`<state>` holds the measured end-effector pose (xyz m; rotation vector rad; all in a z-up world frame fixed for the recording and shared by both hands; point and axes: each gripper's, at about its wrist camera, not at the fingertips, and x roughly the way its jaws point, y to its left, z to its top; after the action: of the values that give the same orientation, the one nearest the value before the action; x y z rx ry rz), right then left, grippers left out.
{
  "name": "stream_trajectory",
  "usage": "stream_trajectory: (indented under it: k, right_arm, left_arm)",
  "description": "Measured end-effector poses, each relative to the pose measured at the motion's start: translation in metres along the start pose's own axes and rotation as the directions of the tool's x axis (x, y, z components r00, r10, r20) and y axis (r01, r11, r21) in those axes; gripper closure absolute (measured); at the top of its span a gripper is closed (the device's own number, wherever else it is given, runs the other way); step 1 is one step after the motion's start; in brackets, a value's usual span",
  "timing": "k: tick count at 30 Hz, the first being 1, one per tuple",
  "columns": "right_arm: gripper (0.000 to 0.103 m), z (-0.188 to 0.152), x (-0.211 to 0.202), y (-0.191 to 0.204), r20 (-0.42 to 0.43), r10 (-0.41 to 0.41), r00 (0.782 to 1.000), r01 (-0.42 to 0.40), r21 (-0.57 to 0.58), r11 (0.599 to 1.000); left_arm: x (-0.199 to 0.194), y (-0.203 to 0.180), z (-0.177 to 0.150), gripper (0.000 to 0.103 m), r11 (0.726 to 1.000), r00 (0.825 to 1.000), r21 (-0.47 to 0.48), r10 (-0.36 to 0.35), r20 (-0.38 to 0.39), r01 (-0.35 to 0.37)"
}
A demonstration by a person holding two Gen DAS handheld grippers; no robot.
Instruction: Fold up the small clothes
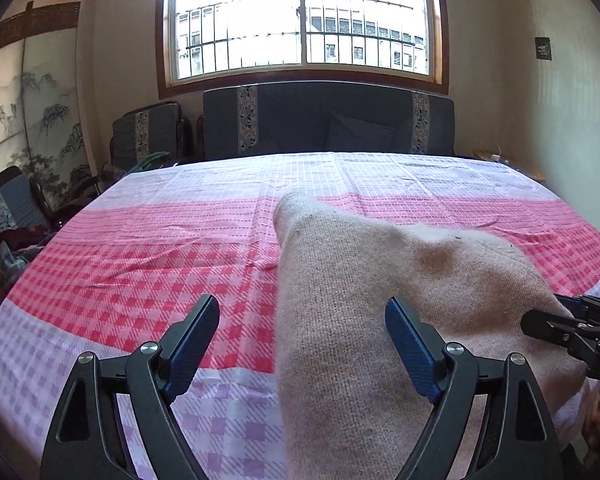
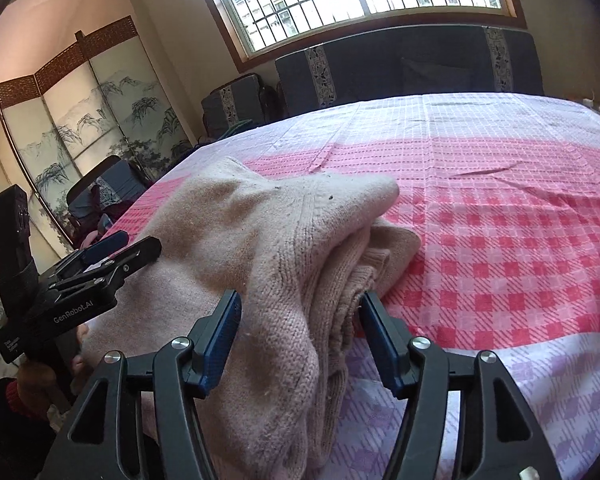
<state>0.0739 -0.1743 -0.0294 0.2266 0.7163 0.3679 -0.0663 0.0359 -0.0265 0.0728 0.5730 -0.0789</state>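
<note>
Nearest the right wrist camera, the right gripper (image 2: 300, 340) stands with its jaws apart, straddling the thick folded edge of a pale pink knitted sweater (image 2: 268, 248); the blue pads (image 2: 220, 344) sit either side of the bundled layers but do not look pressed in. In the left wrist view, the left gripper (image 1: 302, 344) is also spread wide, the sweater's left edge lying between the fingers, gripping nothing. The sweater rests bunched at the near edge of the bed, partly folded, on the pink and lilac checked sheet (image 1: 140, 264). A brownish patch (image 1: 434, 258) shows on the knit. Judgement: the step in hand is taking hold of the stacked layers for the next fold. To do it well, the right fingers should close on all layers together, low near the sheet, so none slips out; the left should catch its edge likewise, then both lift evenly and lay the fold flat. Thick knit may sag or slide. Farther off: dark cushioned sofa (image 1: 328, 124), painted screen (image 2: 80, 120), barred window (image 1: 300, 16).
</note>
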Motion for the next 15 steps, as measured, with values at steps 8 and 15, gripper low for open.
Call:
stream_trajectory:
  k: [8,15]
  right_arm:
    - [0.017,0.0,-0.073,0.042,0.275,-0.093,0.957,0.122,-0.09,0.989]
    - [0.012,0.002,-0.106,0.07,0.355,-0.073,0.932,0.133,-0.146,0.98]
  left_arm:
    - [-0.052,0.005,0.022,0.001,0.995,0.988,-0.051,0.094,0.12,-0.089]
    - [-0.081,-0.008,0.037,0.0,0.993,0.981,-0.036,0.117,0.153,-0.112]
